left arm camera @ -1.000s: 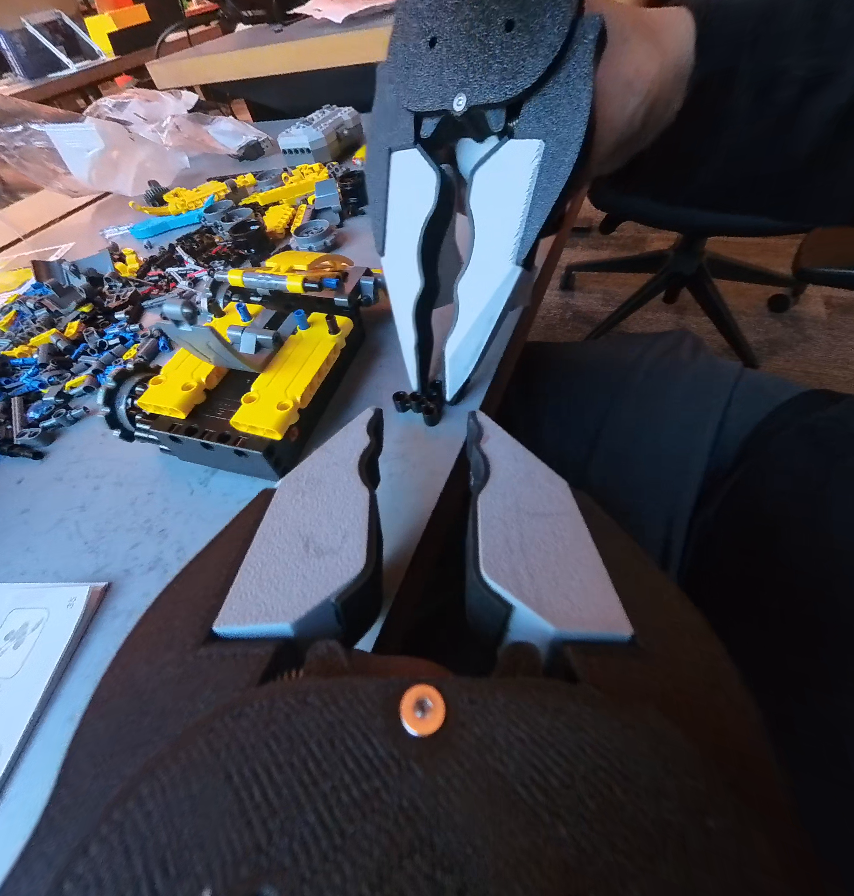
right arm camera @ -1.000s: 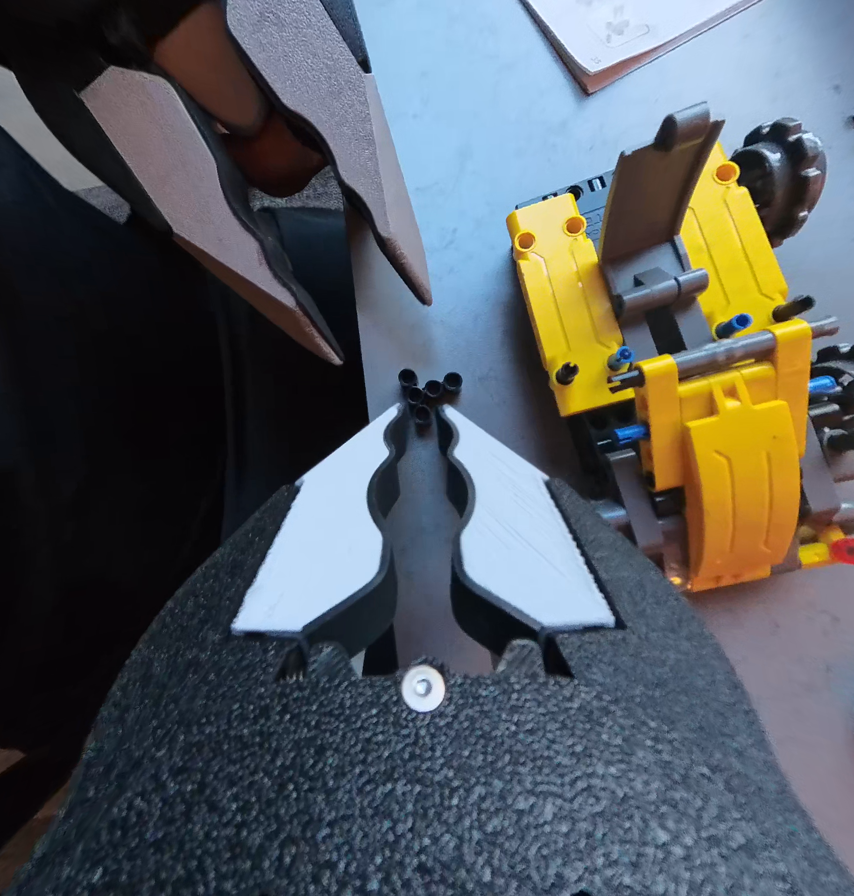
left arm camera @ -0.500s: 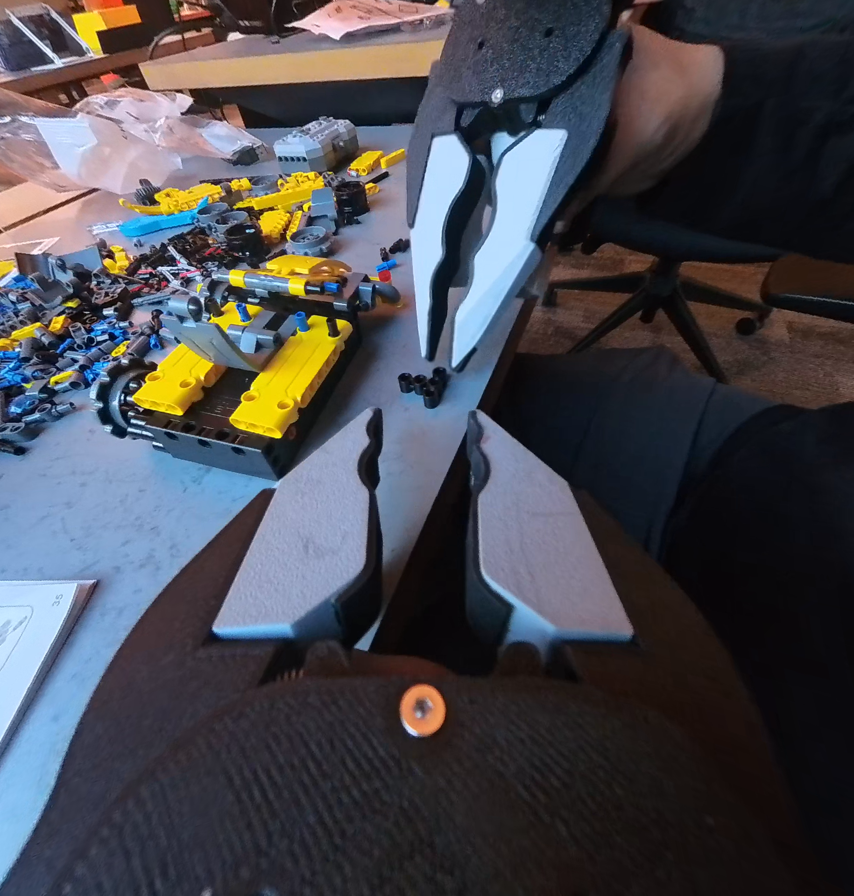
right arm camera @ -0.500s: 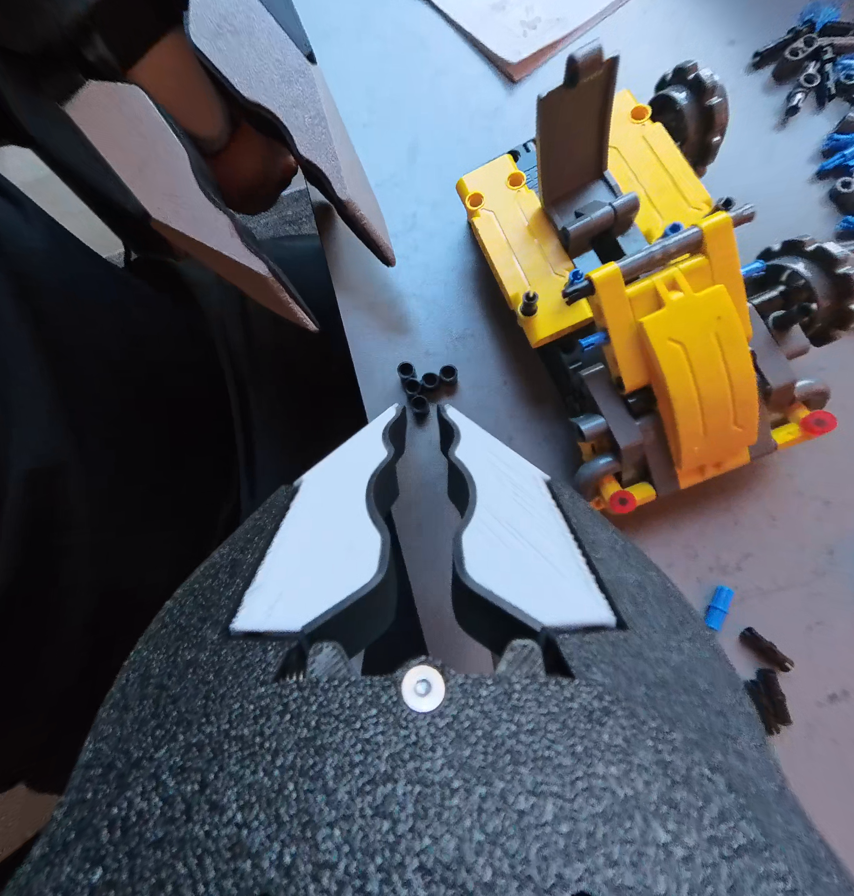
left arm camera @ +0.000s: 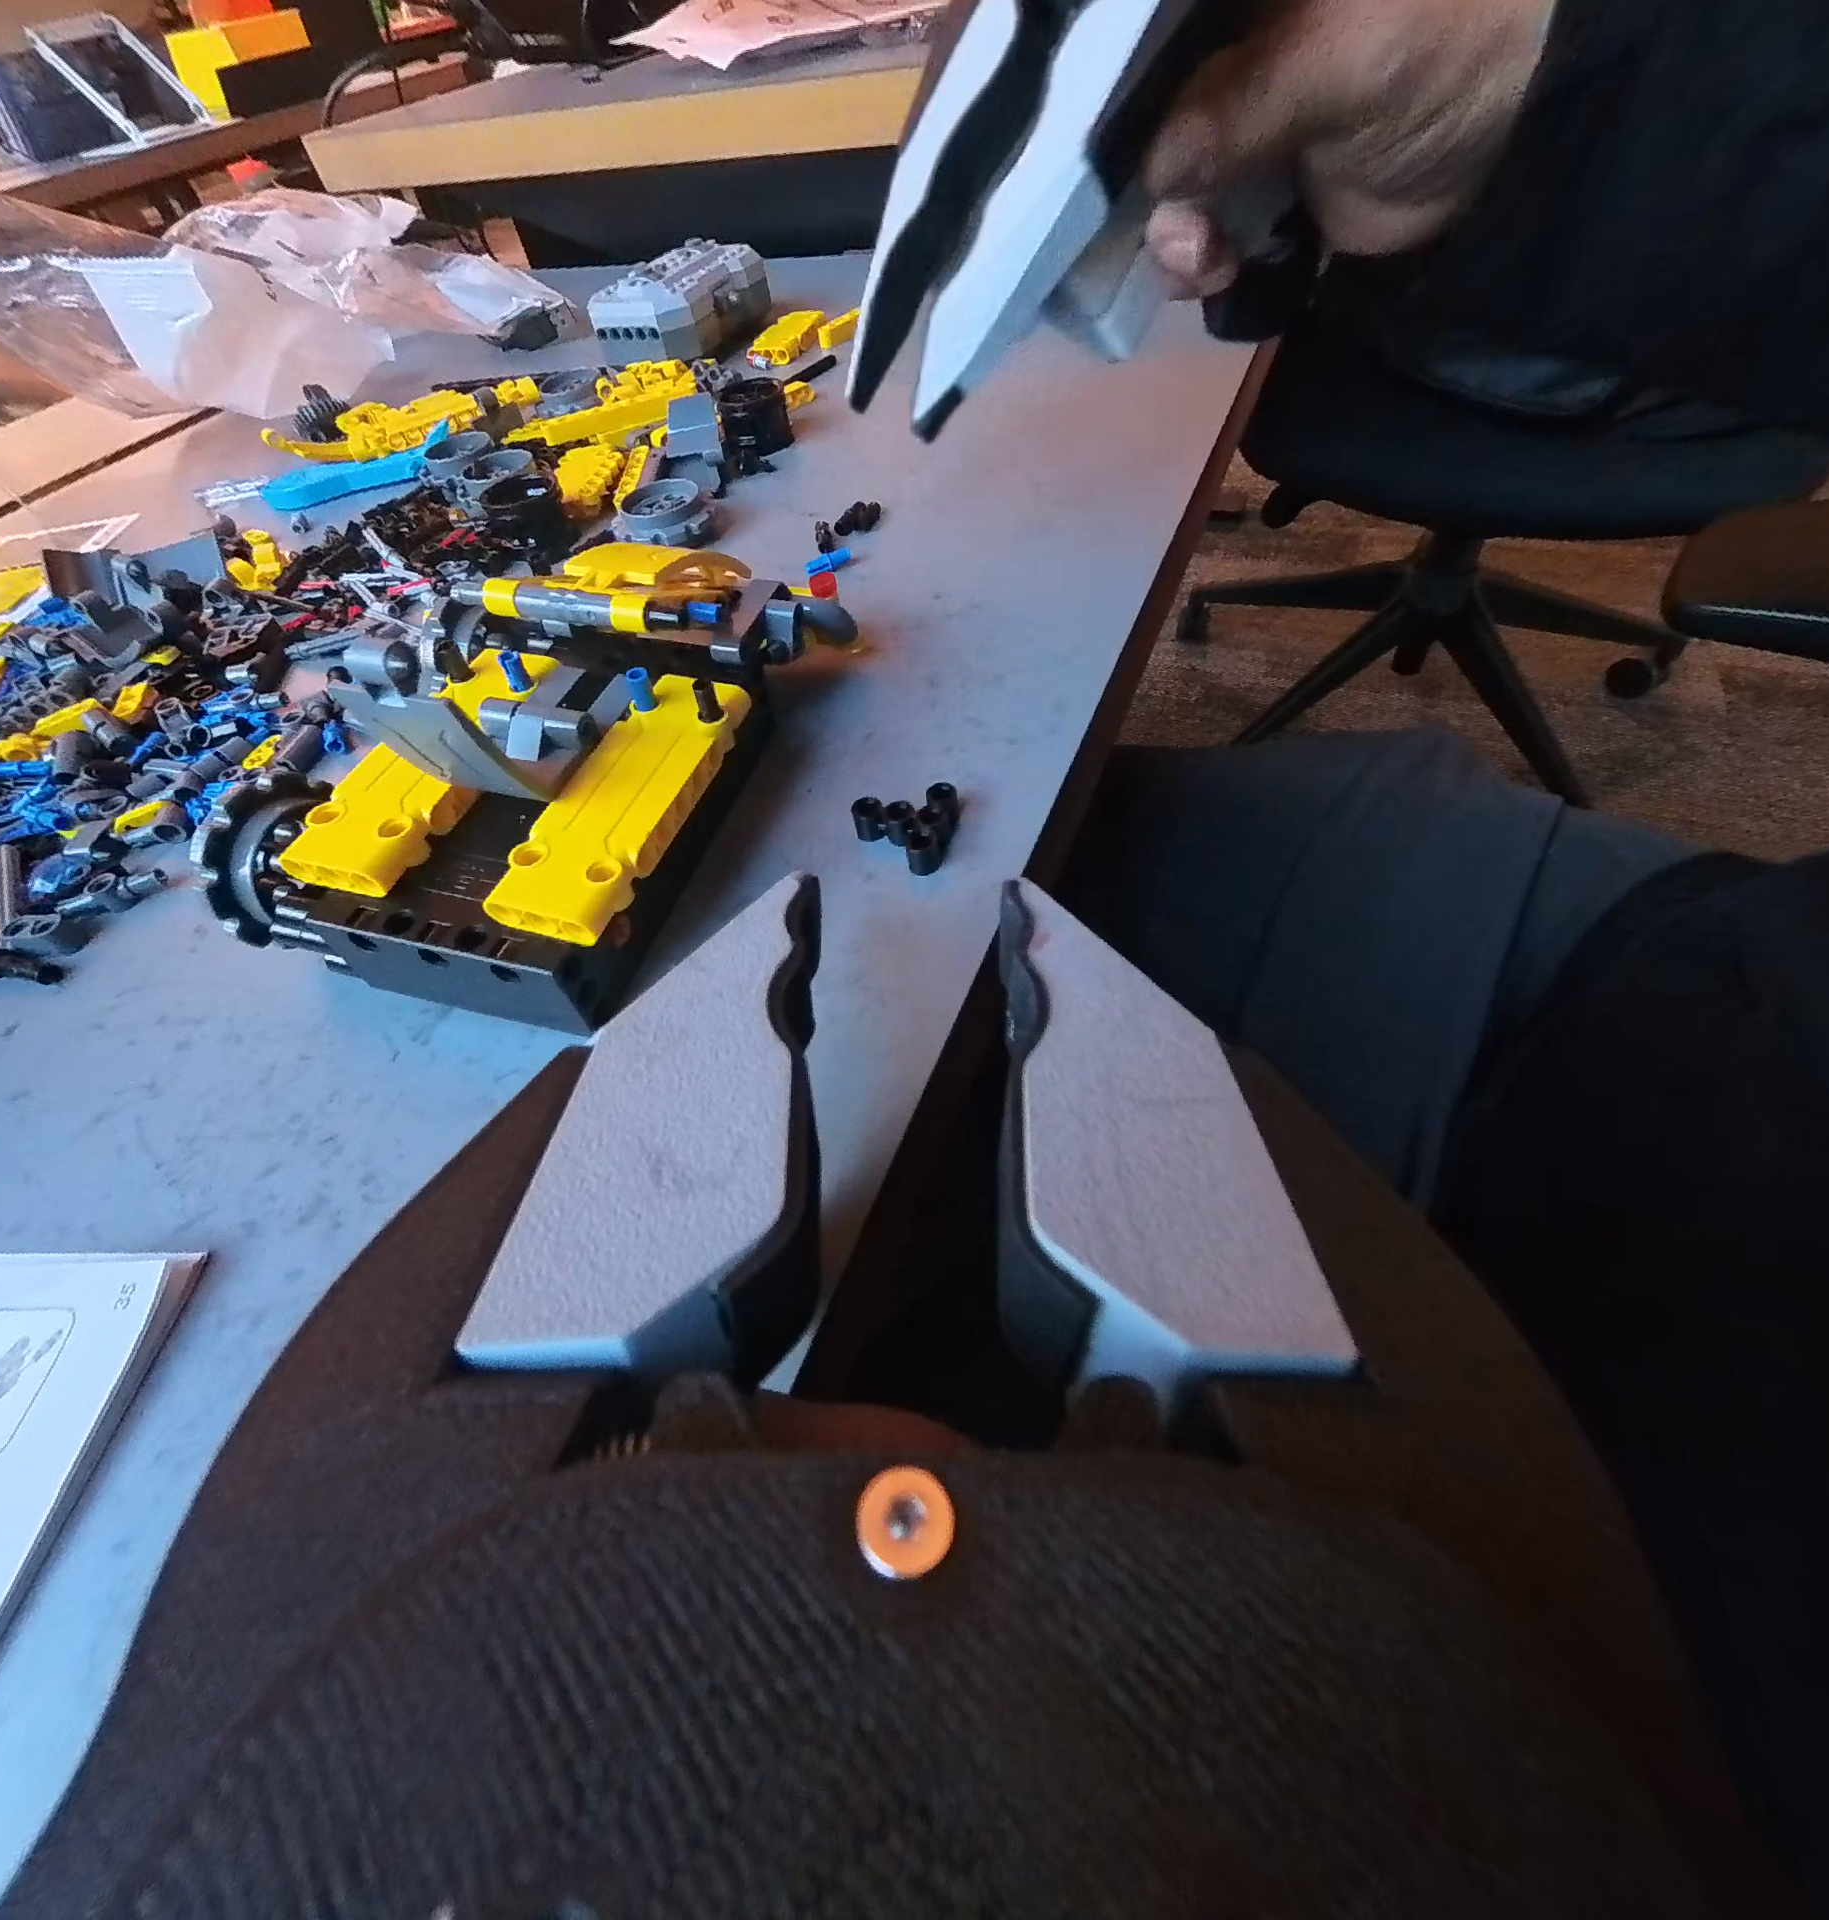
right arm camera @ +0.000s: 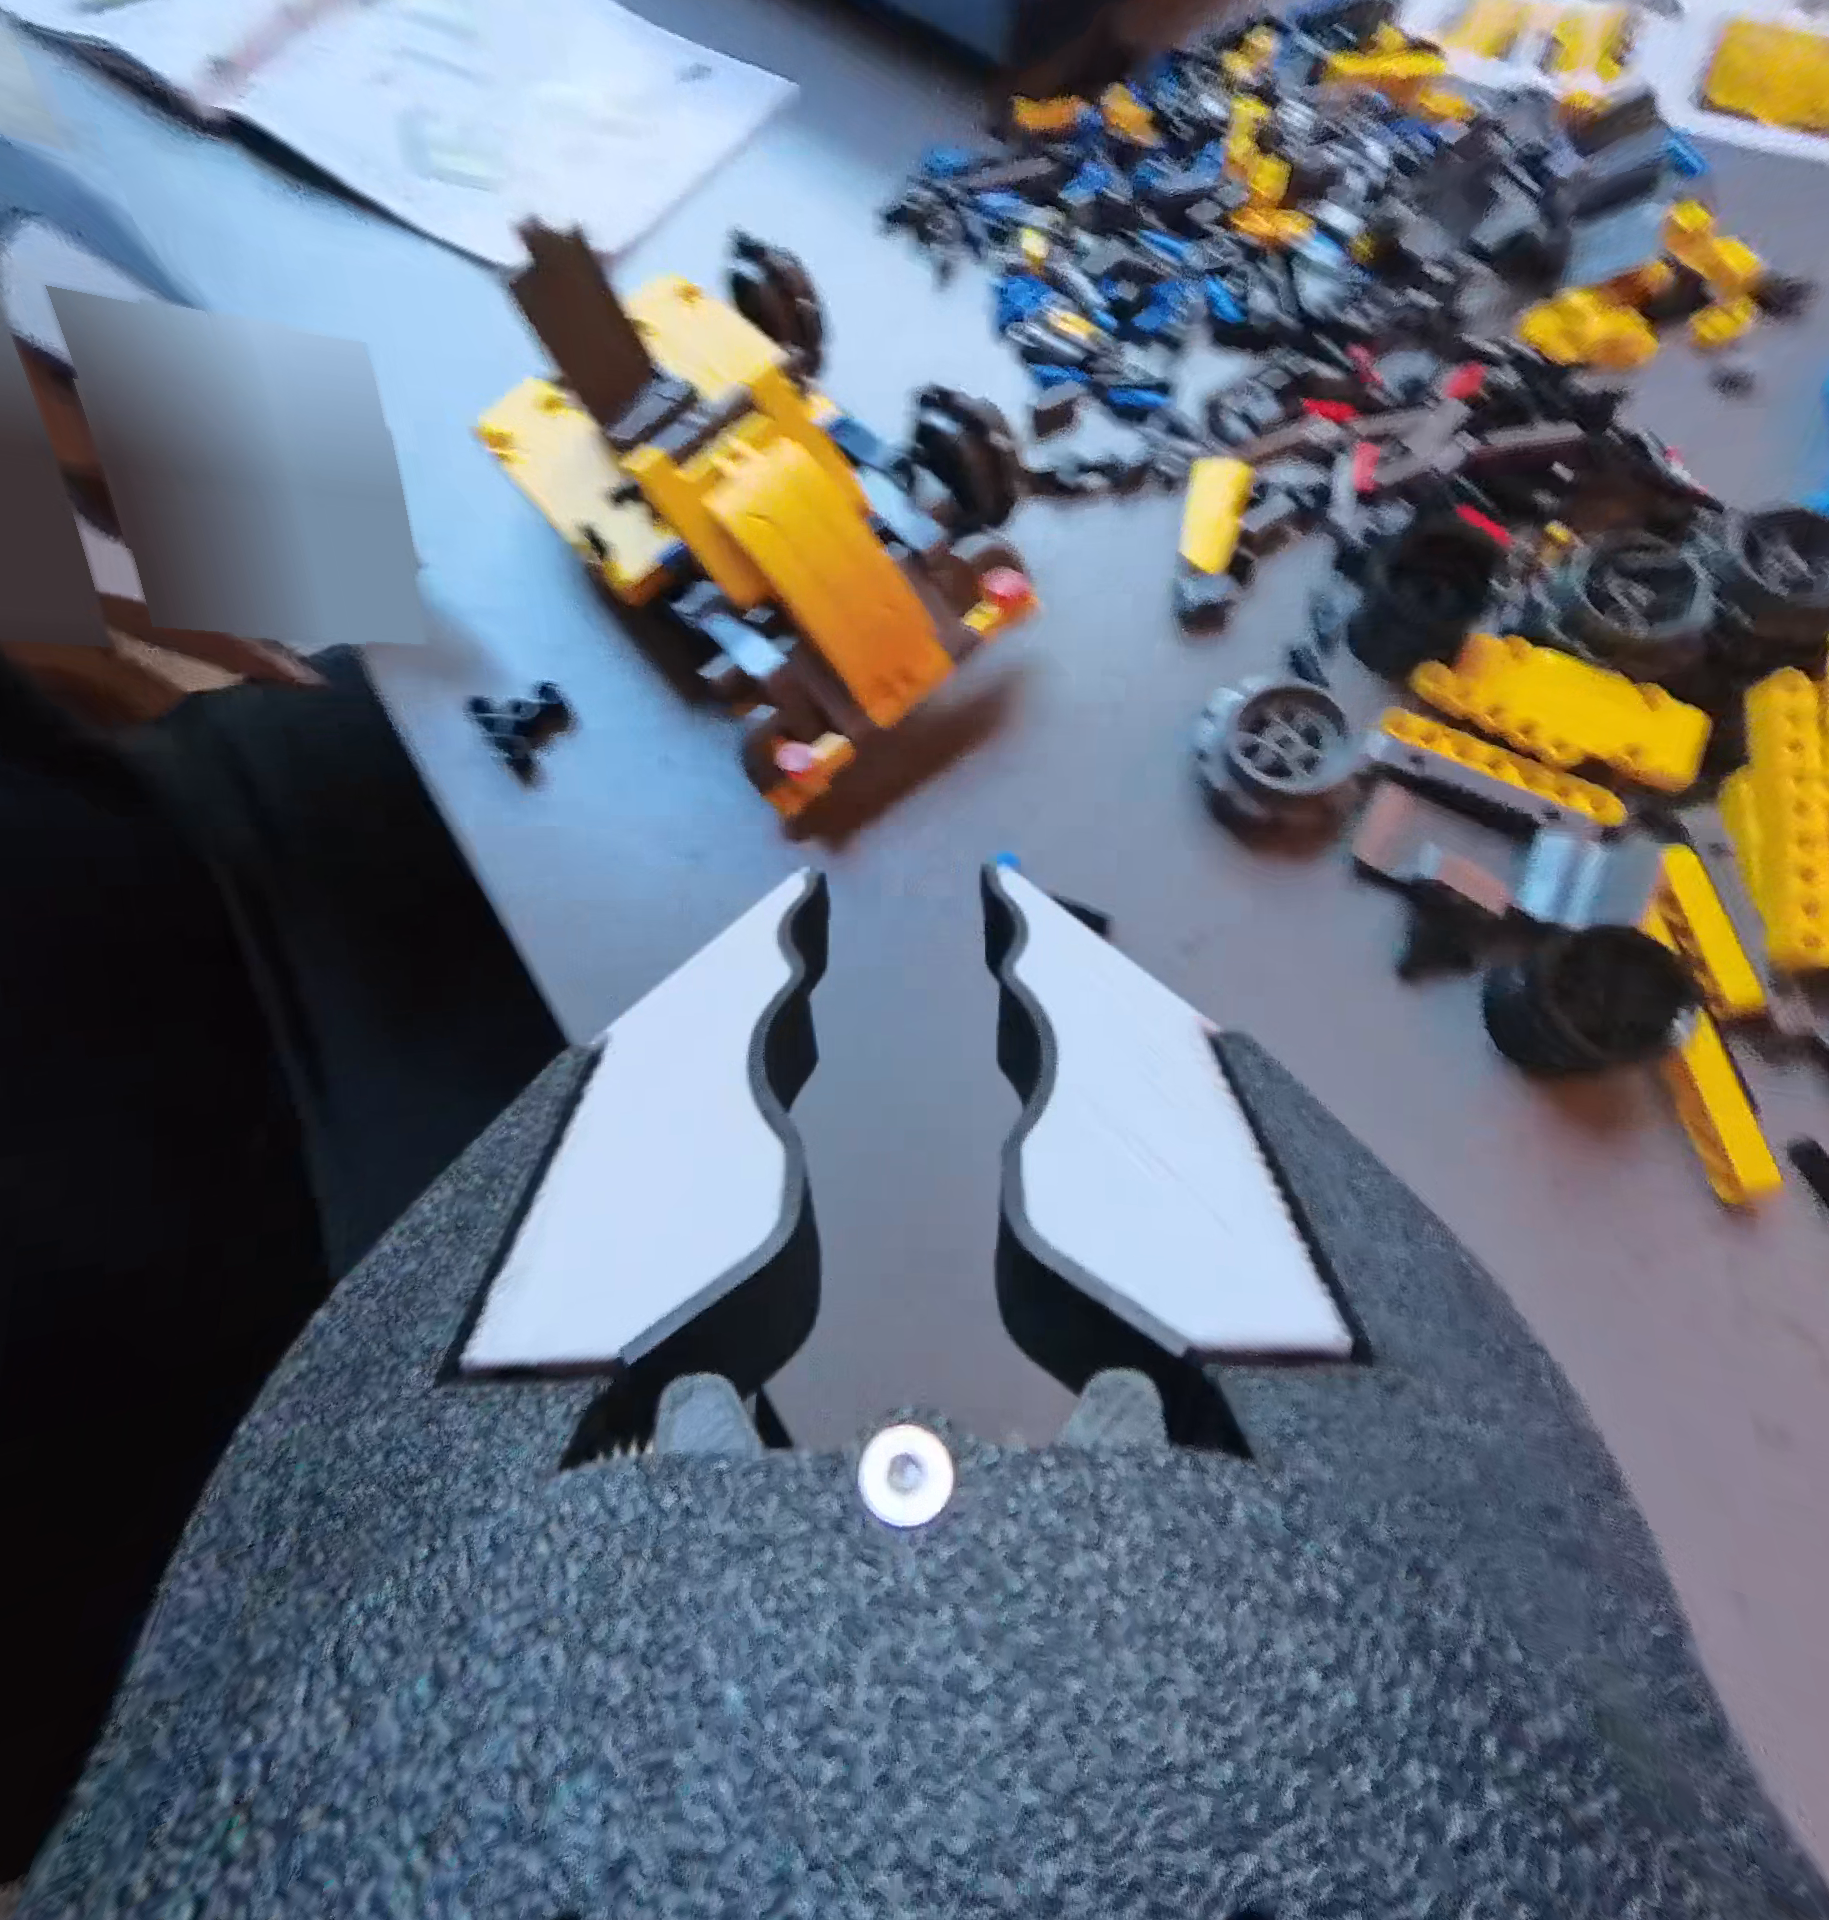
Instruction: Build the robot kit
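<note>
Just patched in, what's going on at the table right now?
A person holds a gripper in each hand over a grey table strewn with building-toy parts. Both are open and empty. The left gripper hovers near the table edge, just short of a small black connector piece lying loose. The right gripper is raised above the table, its view blurred. A part-built yellow and black model sits left of the connector, an instruction booklet nearer.
</note>
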